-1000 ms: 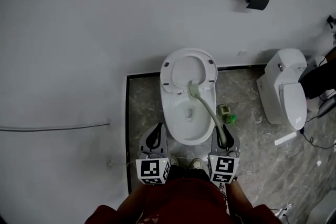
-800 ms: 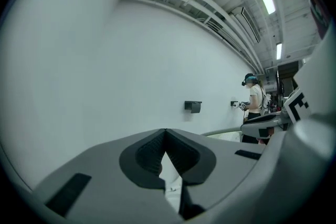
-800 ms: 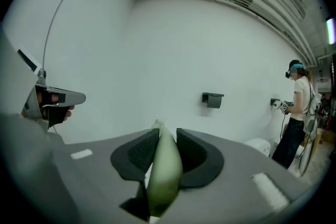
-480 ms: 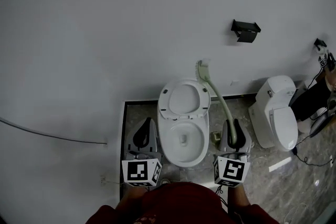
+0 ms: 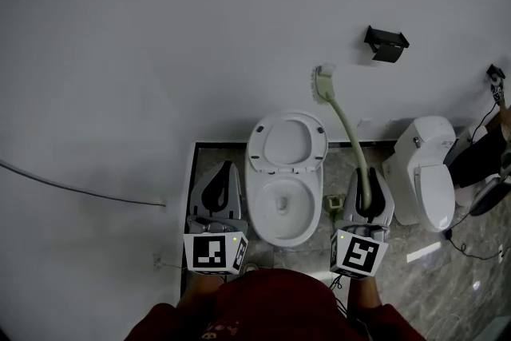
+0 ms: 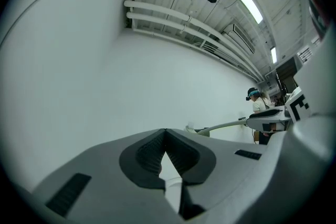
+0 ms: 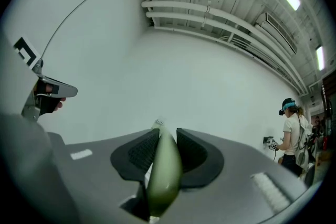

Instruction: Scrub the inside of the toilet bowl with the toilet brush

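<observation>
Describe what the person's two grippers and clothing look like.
Both the left gripper and right gripper have light grey shells with black ribbed pads on the fingers. Each carries a white cube printed with black square markers. The person wears a dark red top.

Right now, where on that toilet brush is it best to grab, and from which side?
Its thick handle end, where the right gripper is shut on it. The toilet brush is long and curved with bristles at the far tip, so come from the handle end, jaws closing across the shaft.
</observation>
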